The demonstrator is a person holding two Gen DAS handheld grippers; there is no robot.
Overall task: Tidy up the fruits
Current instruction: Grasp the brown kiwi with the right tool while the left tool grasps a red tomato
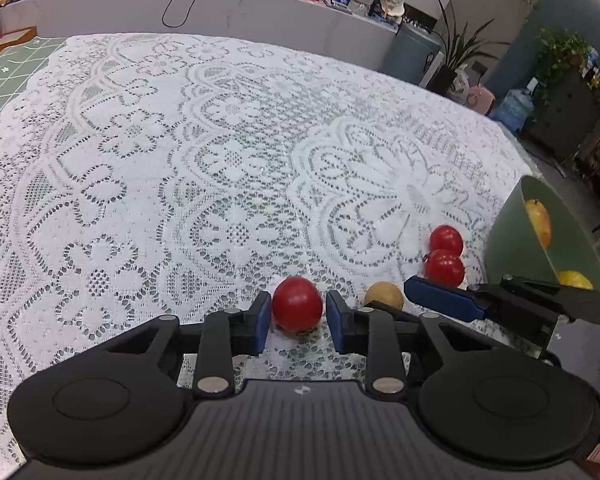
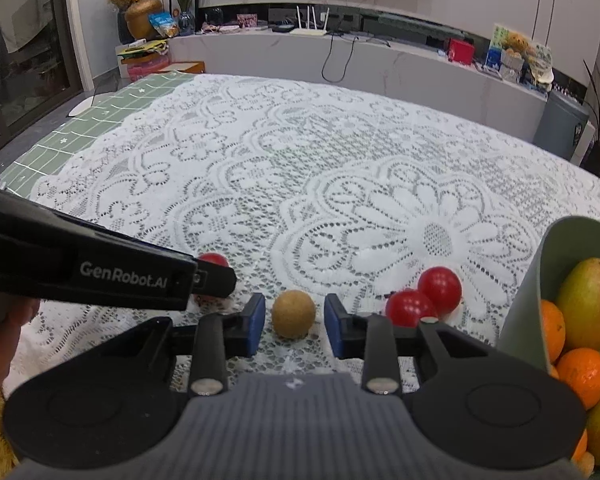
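Note:
In the left wrist view my left gripper [image 1: 297, 322] is open around a red round fruit [image 1: 297, 304] resting on the lace cloth, with gaps on both sides. In the right wrist view my right gripper [image 2: 294, 324] is open around a small brown round fruit [image 2: 293, 313] on the cloth, not touching it. Two more red fruits [image 2: 424, 300] lie just right of it. The green bowl [image 2: 524, 312] at the right holds oranges [image 2: 582, 372] and mangoes [image 2: 590, 304]. The brown fruit [image 1: 384, 295] and the right gripper's finger [image 1: 444, 302] also show in the left wrist view.
A white lace tablecloth [image 2: 300, 168] covers the table over a green grid mat [image 2: 100, 120]. The left gripper's body [image 2: 100, 272] crosses the left side of the right wrist view. A white counter with clutter runs behind the table.

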